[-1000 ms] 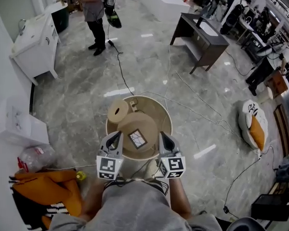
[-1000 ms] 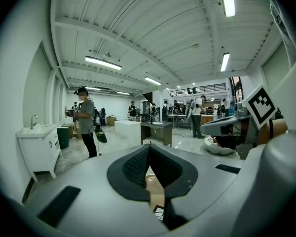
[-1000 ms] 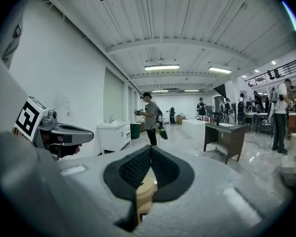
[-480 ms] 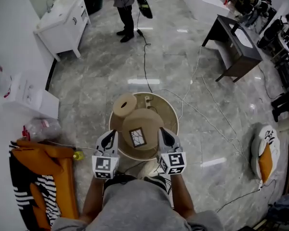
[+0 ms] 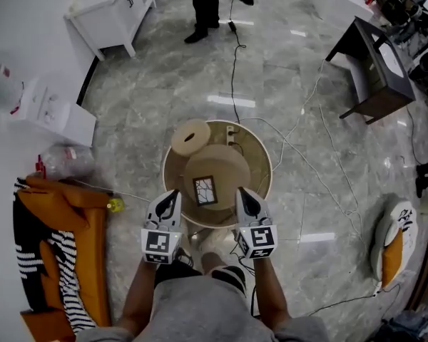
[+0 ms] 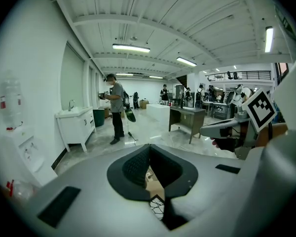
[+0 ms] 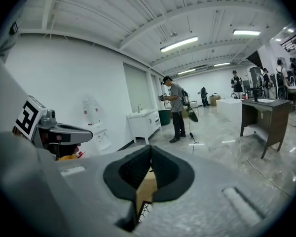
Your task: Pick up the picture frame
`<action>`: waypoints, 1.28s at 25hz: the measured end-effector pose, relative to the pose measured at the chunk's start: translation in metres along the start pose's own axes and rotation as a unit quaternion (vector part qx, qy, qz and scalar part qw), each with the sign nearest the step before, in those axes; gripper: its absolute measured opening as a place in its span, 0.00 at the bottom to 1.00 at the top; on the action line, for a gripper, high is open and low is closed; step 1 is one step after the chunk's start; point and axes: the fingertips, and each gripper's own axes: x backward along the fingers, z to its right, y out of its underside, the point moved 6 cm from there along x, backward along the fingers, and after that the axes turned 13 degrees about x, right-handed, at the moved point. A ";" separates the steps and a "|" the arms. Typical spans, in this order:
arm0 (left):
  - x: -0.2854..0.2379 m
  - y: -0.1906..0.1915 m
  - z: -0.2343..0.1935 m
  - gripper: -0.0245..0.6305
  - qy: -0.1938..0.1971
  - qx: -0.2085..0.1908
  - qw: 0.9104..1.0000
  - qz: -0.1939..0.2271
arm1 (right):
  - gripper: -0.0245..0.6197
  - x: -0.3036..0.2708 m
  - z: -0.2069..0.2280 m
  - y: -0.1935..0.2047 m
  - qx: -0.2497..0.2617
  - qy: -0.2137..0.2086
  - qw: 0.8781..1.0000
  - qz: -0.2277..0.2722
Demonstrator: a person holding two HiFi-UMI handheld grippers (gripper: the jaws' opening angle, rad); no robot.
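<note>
A small dark picture frame [image 5: 205, 190] with a white line pattern leans on a tan domed block [image 5: 217, 171] on the round table [image 5: 265, 164]. My left gripper [image 5: 173, 194] hovers at the table's near rim just left of the frame, jaws shut and empty. My right gripper [image 5: 241, 192] hovers just right of the frame, its jaws also closed on nothing. In the left gripper view the closed jaws [image 6: 149, 148] leave a slit showing the frame [image 6: 157, 207]. The right gripper view shows shut jaws [image 7: 151, 149] with the frame's [image 7: 143, 210] corner below.
A tan roll [image 5: 190, 137] and a white power strip [image 5: 232, 131] sit at the table's far side. Cables [image 5: 307, 169] trail over the marble floor. Orange and striped cloth [image 5: 60, 226] lies at left, white boxes [image 5: 53, 112] beyond. A person [image 5: 205, 6] stands far off.
Both grippers have sunk and edged forward, still flanking the frame at the table's near rim. The head view has tilted, so the table sits higher in the picture. The jaws stayed shut.
</note>
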 end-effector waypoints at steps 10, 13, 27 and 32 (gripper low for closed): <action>-0.060 0.082 -0.034 0.07 -0.004 0.040 0.998 -0.055 | 0.04 -0.054 -0.005 0.084 -0.021 -0.013 0.998 -0.049; -0.086 0.110 -0.049 0.07 -0.005 0.046 0.996 -0.071 | 0.04 -0.076 -0.003 0.116 -0.024 -0.015 0.997 -0.068; -0.171 0.257 -0.092 0.07 0.014 0.077 0.987 -0.139 | 0.04 -0.152 -0.031 0.264 -0.041 -0.044 0.989 -0.138; -0.193 0.304 -0.097 0.07 0.020 0.086 0.982 -0.165 | 0.04 -0.163 -0.039 0.313 -0.049 -0.054 0.984 -0.161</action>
